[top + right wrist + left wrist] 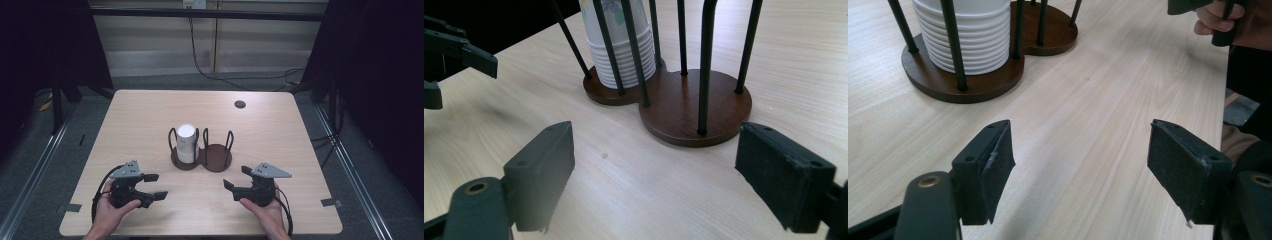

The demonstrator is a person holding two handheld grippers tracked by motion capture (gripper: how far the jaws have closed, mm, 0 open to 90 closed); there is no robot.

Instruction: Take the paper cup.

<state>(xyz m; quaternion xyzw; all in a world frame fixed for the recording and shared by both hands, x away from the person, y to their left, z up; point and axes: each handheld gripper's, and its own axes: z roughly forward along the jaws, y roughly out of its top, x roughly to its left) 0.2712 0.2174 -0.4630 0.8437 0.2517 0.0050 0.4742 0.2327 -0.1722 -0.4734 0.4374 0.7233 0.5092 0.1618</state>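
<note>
Left gripper (156,186) and right gripper (235,179) both gape, empty; cup stack (187,143) top cropped in gripper views.

The table (150,120) was pale wood grain. The cup holder (694,107) had a dark brown base and black rods. The white cups (621,47) bore a faint floral print; both claws were black.

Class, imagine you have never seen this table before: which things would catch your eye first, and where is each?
A stack of white paper cups stands in the left ring of a dark wooden two-ring cup holder at the table's middle; its right ring is empty. Nearer the person, the left gripper and right gripper sit open, one at each side.
</note>
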